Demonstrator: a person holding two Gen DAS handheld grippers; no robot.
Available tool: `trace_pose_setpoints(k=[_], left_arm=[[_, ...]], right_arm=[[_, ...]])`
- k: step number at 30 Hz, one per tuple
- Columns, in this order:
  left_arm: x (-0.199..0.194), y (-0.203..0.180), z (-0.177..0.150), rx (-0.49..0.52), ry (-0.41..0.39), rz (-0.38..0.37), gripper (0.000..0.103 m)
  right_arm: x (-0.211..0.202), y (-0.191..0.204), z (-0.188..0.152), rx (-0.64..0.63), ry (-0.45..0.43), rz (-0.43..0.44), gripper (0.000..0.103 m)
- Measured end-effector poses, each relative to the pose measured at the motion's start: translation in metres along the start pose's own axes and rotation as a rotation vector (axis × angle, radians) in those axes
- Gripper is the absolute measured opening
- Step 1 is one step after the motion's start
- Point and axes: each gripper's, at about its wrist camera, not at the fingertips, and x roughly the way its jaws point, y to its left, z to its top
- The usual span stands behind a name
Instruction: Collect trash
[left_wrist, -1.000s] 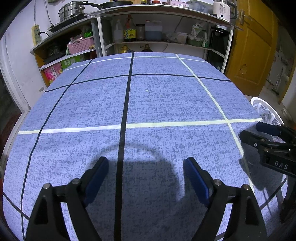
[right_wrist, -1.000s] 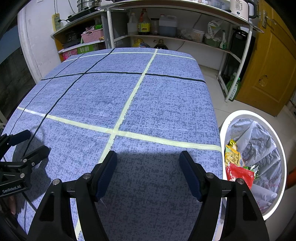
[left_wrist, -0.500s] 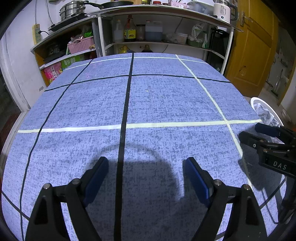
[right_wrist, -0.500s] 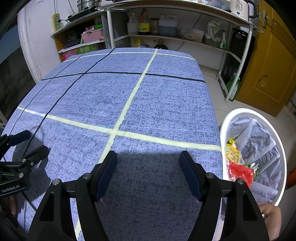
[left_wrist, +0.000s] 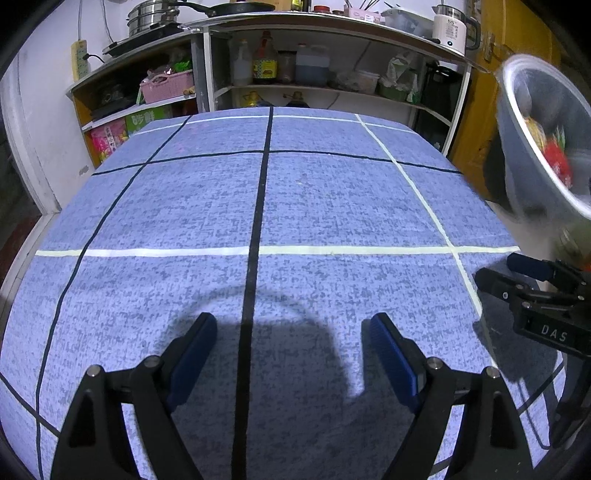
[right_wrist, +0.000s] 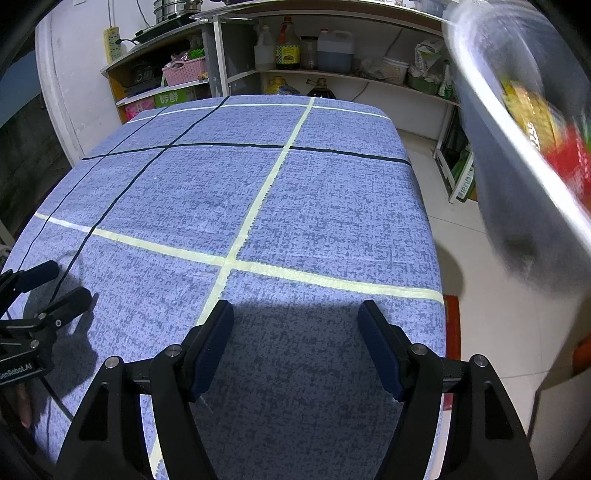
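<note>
The trash bin (right_wrist: 524, 155), white-rimmed and lined with a clear bag, sits blurred at the upper right of the right wrist view, tilted with its mouth toward the camera and raised off the floor above the table's right edge; what lifts it is not visible. Inside it show a yellow wrapper (right_wrist: 532, 110) and a red wrapper (right_wrist: 569, 166). In the left wrist view the same bin (left_wrist: 543, 147) fills the upper right corner. The right gripper (right_wrist: 295, 343) hovers over the lower part of the blue tablecloth (right_wrist: 258, 192), jaws apart and empty, with the bin up and to its right, so it is the nearer of the 2. The left gripper (left_wrist: 293, 350), jaws also apart and empty, is at the lower centre of its view, well apart from the bin. No trash is visible on the cloth, so collecting looks finished. The bin's long axis leans from lower right to upper left.
</note>
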Motion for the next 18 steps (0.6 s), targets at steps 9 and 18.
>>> trace_pose_setpoints(k=[9, 18], left_arm=[[-0.0011, 0.0014, -0.0004, -0.008, -0.002, 0.003, 0.086], [-0.0046, 0.0069, -0.0021, -0.022, -0.005, -0.007, 0.086]], right_arm=[[0.0001, 0.0000, -0.0001, -0.001, 0.000, 0.000, 0.070], [0.0001, 0.0000, -0.0003, -0.001, 0.000, 0.000, 0.070]])
